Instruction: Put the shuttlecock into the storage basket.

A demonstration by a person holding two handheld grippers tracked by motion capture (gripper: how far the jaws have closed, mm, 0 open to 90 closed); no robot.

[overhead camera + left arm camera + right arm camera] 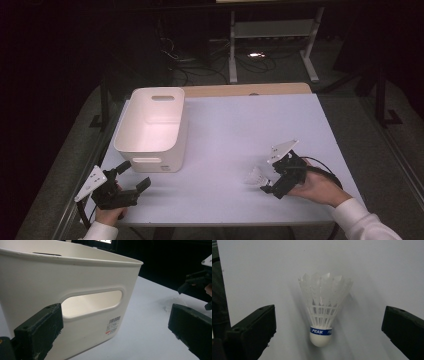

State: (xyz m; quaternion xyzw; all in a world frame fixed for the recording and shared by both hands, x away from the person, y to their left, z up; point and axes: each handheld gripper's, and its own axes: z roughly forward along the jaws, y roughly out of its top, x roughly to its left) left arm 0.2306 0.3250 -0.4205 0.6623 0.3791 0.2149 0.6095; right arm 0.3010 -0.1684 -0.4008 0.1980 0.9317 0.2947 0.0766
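White table [240, 125] carries a white bin [152, 127] at its far left, the left gripper [135, 176] gaping wide just near of it, and near right the wide-open right gripper [269, 176] straddles a shuttlecock [255, 176] lying untouched.

Open tabletop [235, 130] beside bin [152, 127]
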